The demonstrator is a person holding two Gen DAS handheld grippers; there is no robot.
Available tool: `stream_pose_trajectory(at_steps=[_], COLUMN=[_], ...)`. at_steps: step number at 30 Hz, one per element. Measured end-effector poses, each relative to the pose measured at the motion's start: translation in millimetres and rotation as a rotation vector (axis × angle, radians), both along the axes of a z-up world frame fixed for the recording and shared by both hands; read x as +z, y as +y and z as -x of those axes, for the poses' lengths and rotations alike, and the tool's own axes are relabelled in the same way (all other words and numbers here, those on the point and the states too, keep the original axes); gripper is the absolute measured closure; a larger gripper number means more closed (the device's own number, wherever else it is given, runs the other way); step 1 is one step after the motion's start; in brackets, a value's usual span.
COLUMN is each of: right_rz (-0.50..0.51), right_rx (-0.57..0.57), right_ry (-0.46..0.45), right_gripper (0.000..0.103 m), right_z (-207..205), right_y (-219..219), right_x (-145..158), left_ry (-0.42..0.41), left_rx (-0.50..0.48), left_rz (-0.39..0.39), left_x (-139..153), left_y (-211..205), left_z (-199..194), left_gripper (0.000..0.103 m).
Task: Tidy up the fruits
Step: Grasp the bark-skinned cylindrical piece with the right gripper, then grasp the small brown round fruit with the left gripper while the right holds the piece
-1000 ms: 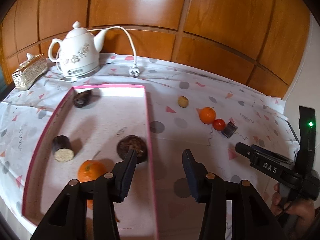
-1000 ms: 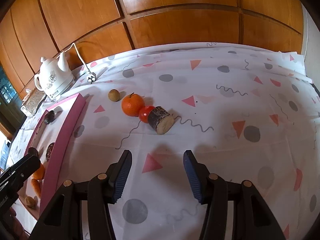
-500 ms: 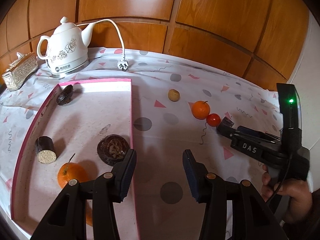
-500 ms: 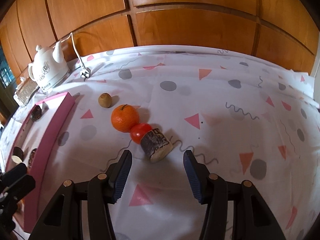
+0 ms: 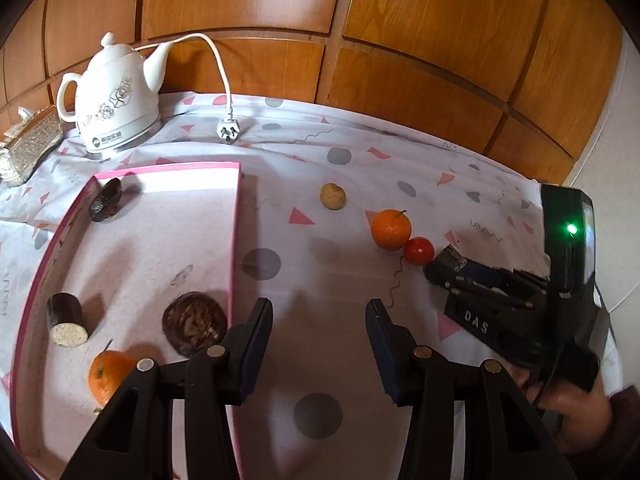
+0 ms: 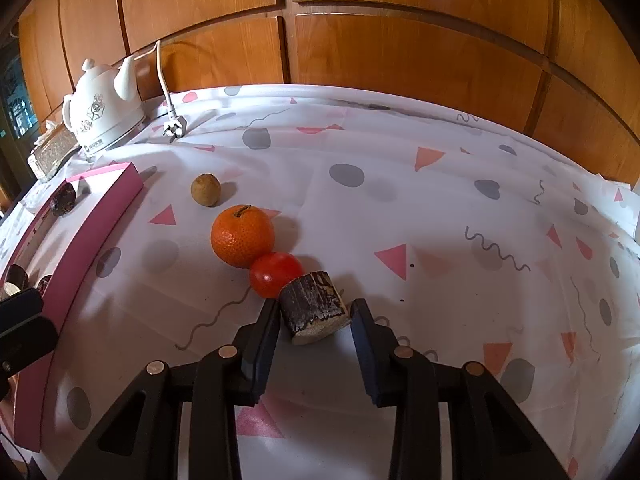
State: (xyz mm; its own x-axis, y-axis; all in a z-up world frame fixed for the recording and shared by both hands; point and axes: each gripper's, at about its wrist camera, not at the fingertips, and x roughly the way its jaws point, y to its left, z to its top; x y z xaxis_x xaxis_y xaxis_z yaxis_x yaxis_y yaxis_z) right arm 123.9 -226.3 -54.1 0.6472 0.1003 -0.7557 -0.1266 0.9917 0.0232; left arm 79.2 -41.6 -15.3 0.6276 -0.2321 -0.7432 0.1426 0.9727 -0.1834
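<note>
A dark cut stalk piece (image 6: pixel 314 307) lies on the cloth between the open fingers of my right gripper (image 6: pixel 316 322), which does not grip it. It touches a red tomato (image 6: pixel 276 274), which touches an orange (image 6: pixel 242 236). A small brown fruit (image 6: pixel 205 190) lies farther back. My left gripper (image 5: pixel 319 332) is open and empty over the cloth beside the pink tray (image 5: pixel 235 216). The tray holds an orange (image 5: pixel 108 376), a cut stalk piece (image 5: pixel 66 320), a round dark fruit (image 5: pixel 194 324) and a dark fruit (image 5: pixel 105 200).
A white electric kettle (image 5: pixel 116 100) with its cord and plug (image 5: pixel 228 132) stands at the back left, next to a patterned tissue box (image 5: pixel 28 152). A wooden wall closes the back. The pink tray's edge (image 6: pixel 80 240) shows left in the right wrist view.
My right gripper has moved forward and down until its fingers flank the stalk piece. My left gripper has shifted right, away from the tray.
</note>
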Motion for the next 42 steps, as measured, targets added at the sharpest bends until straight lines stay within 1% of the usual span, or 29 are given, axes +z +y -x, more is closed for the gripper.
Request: stream_pose_trajectory(at_steps=[6,11,19,22,28,42], right_rz=[-0.024,-0.033,-0.038,-0.025,-0.018,-0.048], right_rx=[-0.052,-0.066,-0.066,-0.06,-0.064,-0.066], right_ry=[-0.005,-0.007,-0.004,-0.003,-0.004,-0.003], right_gripper=[0.067,0.067,0.067,0.067,0.066,0.066], right_z=[6.0,8.0,6.5,3.8,0.8,-6.7], right_y=[-9.0,-12.6,-8.5,-5.0,-2.9,-3.2], right_x=[-1.2,-0.9,0.0,0.1,-0.6,-2.2], left_ry=[0.039,0.065,0.056,0.059,0.052,0.055], left_rx=[0.02,0.048,0.06,0.063,0.045,0.028], left_rz=[0.011,0.031,-0.014,-0.026,-0.048,-0.091], left_x=[-7.1,-10.1,-12.5,-14.5,-15.7,-27.8], left_y=[-7.9,-10.2,-21.6,-22.5,-28.1,-41.1], left_z=[-21.1,-40.0,-65.4,-74.7,-94.5,-140.2], left_gripper=[0.054,0.054,0.054,0.054,0.054,0.054])
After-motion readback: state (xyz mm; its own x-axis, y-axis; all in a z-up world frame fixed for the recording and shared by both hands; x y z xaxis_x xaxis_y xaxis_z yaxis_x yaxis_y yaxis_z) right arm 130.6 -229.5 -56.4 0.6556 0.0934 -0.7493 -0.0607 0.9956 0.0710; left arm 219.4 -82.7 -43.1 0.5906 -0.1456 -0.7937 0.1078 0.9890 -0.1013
